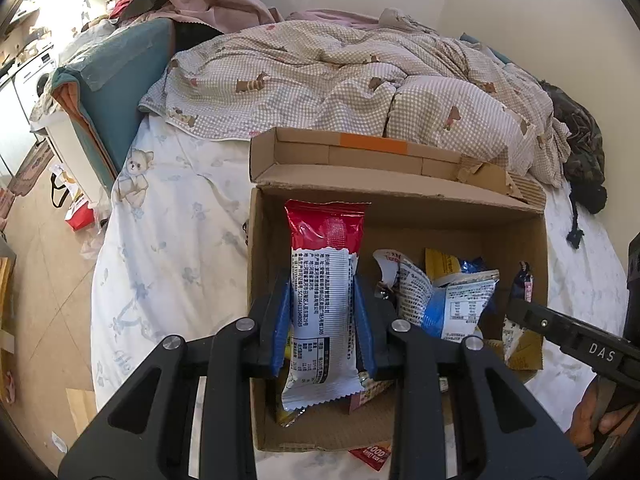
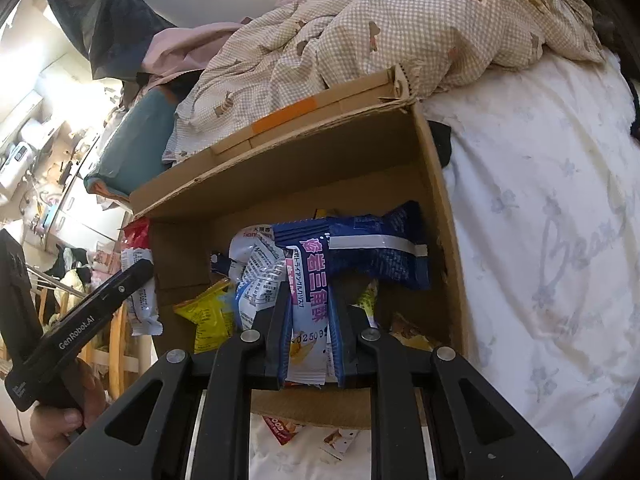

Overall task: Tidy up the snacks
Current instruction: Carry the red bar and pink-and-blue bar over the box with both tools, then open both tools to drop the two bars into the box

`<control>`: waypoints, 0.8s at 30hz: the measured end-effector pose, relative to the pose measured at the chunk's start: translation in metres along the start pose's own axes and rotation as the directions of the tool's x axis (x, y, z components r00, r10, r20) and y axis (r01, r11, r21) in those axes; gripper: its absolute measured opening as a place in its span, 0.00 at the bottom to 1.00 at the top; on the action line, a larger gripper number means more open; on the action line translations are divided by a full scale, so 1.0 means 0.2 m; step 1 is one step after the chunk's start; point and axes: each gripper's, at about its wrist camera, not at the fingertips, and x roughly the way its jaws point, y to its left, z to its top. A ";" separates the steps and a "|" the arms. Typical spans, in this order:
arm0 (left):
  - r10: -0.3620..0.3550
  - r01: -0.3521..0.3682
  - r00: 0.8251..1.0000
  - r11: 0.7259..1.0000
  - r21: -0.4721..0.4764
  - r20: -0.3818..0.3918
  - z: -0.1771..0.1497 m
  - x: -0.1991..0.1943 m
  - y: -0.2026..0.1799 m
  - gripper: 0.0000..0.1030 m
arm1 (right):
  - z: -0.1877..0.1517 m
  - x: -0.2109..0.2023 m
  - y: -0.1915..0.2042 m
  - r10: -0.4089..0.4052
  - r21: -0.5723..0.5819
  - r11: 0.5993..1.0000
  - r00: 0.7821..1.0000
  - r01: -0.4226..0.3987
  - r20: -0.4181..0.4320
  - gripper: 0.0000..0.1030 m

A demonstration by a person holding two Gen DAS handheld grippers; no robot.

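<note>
Blue-padded fingers of the left gripper (image 1: 322,320) are clamped on a long red-and-white snack packet (image 1: 322,300), which stands upright between them, its red end pointing up and its crimped white end hanging below the pads. Gripper and packet sit over the left part of an open cardboard box (image 1: 538,276). Beside the packet, inside the box, lie a crumpled white-and-blue wrapper (image 1: 444,300) and other snack packs, too jumbled to tell apart.

Over on the right, the right gripper (image 2: 310,332) is squeezed nearly together on a slim navy-and-white packet (image 2: 310,300) with pink lettering, held lengthwise between the pads above the same box. Behind it, a dark blue bag (image 2: 380,252) rests against the far right corner, and a yellow packet (image 2: 208,316) lies near the left wall. Whether the slim packet touches the pile under it is hard to say from this angle.

In the right wrist view the left gripper shows at the left edge with the person's hand (image 2: 60,420) wrapped around its handle.

The box stands on a white bedsheet (image 1: 168,260) printed with pale flowers, its back flap (image 1: 360,156) folded open toward a rumpled checked quilt (image 1: 340,80). A red wrapper (image 1: 370,456) lies on the sheet just in front of the box.
</note>
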 end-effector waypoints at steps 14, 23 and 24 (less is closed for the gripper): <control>0.007 -0.007 1.000 0.999 0.042 -0.003 -0.03 -0.02 -0.04 0.25 | 0.00 0.01 -0.01 0.009 0.031 0.999 1.000 -0.009 -0.007 0.20; -0.014 0.011 0.999 0.998 0.060 0.039 -0.02 -0.06 -0.06 0.78 | 0.01 0.00 -0.02 0.034 0.063 0.997 0.999 -0.034 -0.003 0.39; -0.018 0.015 0.999 0.998 0.060 0.046 -0.01 -0.07 -0.06 0.79 | 0.01 0.00 -0.02 0.041 0.065 0.997 0.999 -0.040 -0.004 0.47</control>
